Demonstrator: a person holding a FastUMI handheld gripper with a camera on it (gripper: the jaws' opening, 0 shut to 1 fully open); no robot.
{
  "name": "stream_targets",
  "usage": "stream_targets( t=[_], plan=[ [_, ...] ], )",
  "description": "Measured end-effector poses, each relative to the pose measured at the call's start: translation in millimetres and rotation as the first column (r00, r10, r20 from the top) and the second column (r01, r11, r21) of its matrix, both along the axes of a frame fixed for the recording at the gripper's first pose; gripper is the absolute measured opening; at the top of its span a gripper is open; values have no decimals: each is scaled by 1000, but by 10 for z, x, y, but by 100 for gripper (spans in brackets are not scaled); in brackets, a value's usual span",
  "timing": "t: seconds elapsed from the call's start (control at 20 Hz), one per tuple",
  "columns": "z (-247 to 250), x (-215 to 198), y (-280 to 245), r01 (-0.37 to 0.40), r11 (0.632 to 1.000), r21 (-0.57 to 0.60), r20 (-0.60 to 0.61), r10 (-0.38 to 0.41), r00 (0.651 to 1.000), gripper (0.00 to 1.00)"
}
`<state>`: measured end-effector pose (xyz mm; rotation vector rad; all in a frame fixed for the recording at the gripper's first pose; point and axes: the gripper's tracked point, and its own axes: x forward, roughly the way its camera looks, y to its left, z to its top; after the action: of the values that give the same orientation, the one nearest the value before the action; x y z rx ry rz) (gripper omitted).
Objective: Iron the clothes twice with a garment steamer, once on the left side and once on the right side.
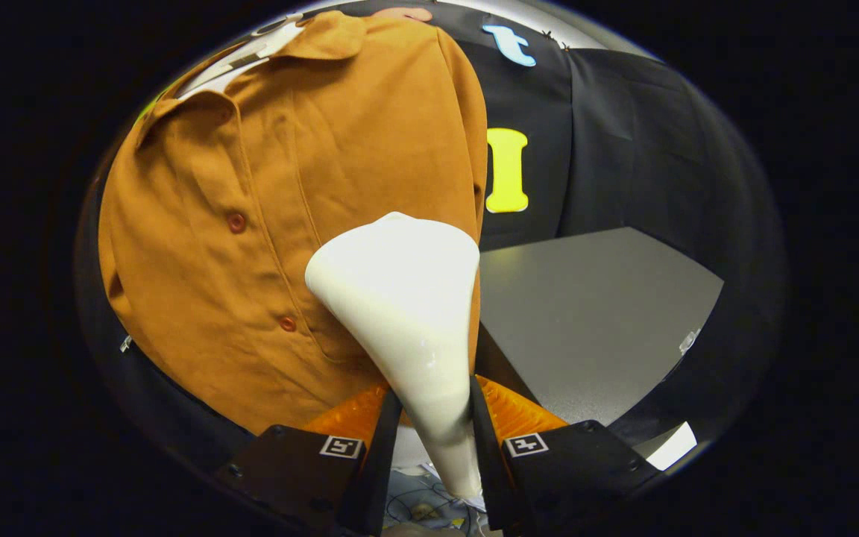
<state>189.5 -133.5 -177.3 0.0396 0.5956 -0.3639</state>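
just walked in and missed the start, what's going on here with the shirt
A hand-held gripper has its fingers closed on the narrow neck of a white cone-shaped garment steamer head. The wide end of the head is up against the front of a hanging brown button-up shirt, beside the button placket on the lower part. A grey tabletop lies beyond, to the side of the shirt.

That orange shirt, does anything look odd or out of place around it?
Nothing stands out. The shirt hangs buttoned with its collar folded down. The gripper is shut on the white steamer, whose wide head lies against the shirt's lower front beside the grey table.
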Motion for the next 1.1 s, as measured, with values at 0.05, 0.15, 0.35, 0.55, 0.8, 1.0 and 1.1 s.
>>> stream_targets(
  t=[0.05,0.15,0.35,0.55,0.8,1.0,1.1],
  plan=[
    [102,-10,54,-15,1000,0,27,15,1000,54],
    [227,-28,101,-41,999,-9,74,42,996,54],
    [439,46,320,-103,994,-42,161,109,981,54],
    [561,136,584,-179,983,-40,205,183,961,54],
    [632,186,883,-260,965,-38,228,261,938,54],
    [640,221,1015,-280,959,-32,234,279,931,54],
    [610,228,1068,-291,956,-32,225,291,930,54]
  ],
)
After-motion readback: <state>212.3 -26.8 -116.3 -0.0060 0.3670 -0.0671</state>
